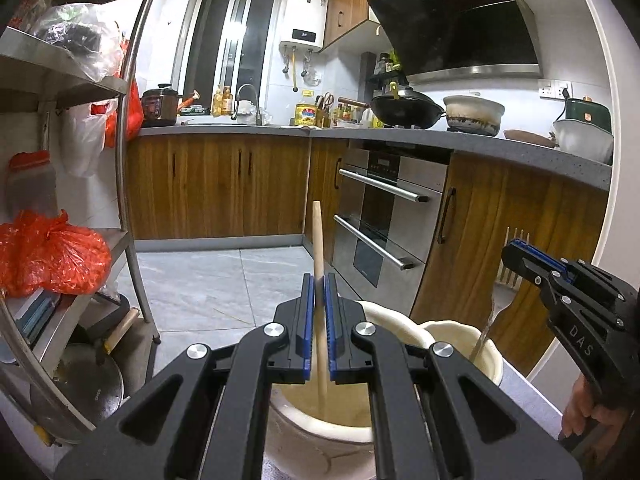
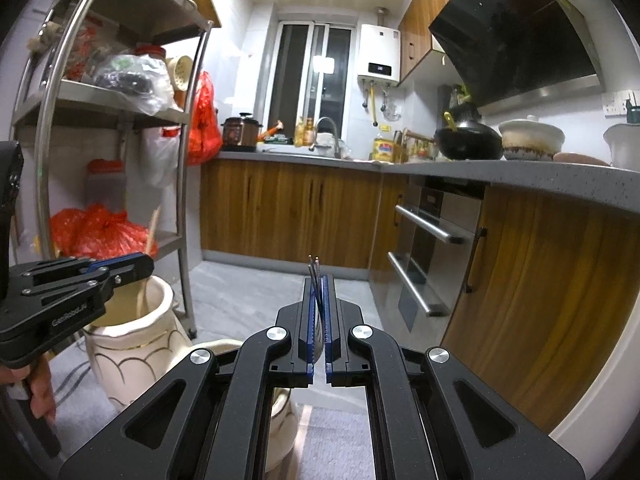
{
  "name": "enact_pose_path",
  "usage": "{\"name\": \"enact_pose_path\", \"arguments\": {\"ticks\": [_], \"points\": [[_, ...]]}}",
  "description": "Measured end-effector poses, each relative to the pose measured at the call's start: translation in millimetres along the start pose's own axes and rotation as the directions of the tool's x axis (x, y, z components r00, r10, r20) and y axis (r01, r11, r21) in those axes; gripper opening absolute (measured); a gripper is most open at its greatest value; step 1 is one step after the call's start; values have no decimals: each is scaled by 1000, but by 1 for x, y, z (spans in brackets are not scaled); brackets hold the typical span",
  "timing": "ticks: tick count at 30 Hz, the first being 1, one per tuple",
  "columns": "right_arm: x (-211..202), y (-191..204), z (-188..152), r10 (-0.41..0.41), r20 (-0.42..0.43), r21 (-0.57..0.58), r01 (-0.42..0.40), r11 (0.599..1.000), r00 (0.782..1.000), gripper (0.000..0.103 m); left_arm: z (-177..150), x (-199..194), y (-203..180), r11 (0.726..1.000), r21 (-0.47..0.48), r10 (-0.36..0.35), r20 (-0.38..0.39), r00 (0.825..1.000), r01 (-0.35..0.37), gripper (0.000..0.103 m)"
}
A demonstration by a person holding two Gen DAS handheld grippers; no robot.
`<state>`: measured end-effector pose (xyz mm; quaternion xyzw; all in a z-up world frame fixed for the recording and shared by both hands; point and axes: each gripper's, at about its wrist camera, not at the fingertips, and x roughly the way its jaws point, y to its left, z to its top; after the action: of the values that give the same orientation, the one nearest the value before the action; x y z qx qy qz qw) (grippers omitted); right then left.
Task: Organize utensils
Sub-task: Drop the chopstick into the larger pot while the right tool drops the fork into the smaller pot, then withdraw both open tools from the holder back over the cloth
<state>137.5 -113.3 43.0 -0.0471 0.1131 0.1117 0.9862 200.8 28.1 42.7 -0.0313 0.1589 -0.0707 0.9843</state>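
Note:
My left gripper (image 1: pixel 319 280) is shut on a wooden utensil handle (image 1: pixel 318 240) that stands upright, its lower end inside a cream ceramic jar (image 1: pixel 320 432) directly below. My right gripper (image 1: pixel 516 246) is shut on a metal fork (image 1: pixel 496 312), tines up, with its handle reaching down into a second cream jar (image 1: pixel 460 332) to the right. In the right wrist view my right gripper (image 2: pixel 319 280) pinches the fork (image 2: pixel 314 270) edge-on above the second jar (image 2: pixel 224 350). The left gripper (image 2: pixel 136 261) holds the wooden handle (image 2: pixel 150 232) over the scallop-patterned jar (image 2: pixel 132 344).
A steel shelf rack (image 1: pixel 132 200) with red bags (image 1: pixel 52 256) stands at the left. Wooden cabinets and an oven (image 1: pixel 388 216) run along the right under a grey counter (image 1: pixel 480 144) with a wok and pots. The jars stand on a grey cloth surface (image 2: pixel 340 440).

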Motion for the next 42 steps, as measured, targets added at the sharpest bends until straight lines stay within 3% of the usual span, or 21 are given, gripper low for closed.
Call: {"name": "enact_pose_path", "arguments": {"ticks": [2,3,5,6,9,11,13,17,18,20,30,42], "points": [[0,0,0,0,0,-1,0,1000,1000,6,1,0,1,1000,-2,2,0,1000,-2,8],[0,0,0,3,-2,0,-3,1000,1000,11,1,-1,0,1000,-2,5,0,1000,-5,11],[1,-1,0,4,-3,5,-4,1000,1000,21,1,-2,0,1000,0,14,2,1000,-14,32],[0,-2,0,7,0,9,-7,1000,1000,28,2,-4,0,1000,-3,16,8,1000,-16,36],[-2,-4,1,11,5,17,-11,1000,1000,40,4,-8,2,1000,-2,25,20,999,-25,41],[-6,-5,4,14,8,26,-14,1000,1000,52,7,-11,2,999,-2,33,24,999,-33,52],[-13,-7,7,13,20,32,-14,999,1000,72,10,-17,3,999,0,40,29,999,-40,60],[-33,-13,16,26,40,54,-29,998,999,95,16,-36,1,997,10,71,62,996,-72,90],[-40,-15,18,28,40,62,-30,998,999,97,18,-43,0,997,9,79,75,994,-80,92],[-49,-18,20,22,28,70,-23,997,999,98,21,-55,-2,996,13,87,94,992,-88,97],[-91,-38,12,22,3,167,-22,986,1000,98,21,-110,-23,995,72,55,114,992,-63,97],[-107,-43,-24,63,-81,200,-46,979,995,98,-16,-136,-48,996,89,-3,21,1000,1,97]]}}
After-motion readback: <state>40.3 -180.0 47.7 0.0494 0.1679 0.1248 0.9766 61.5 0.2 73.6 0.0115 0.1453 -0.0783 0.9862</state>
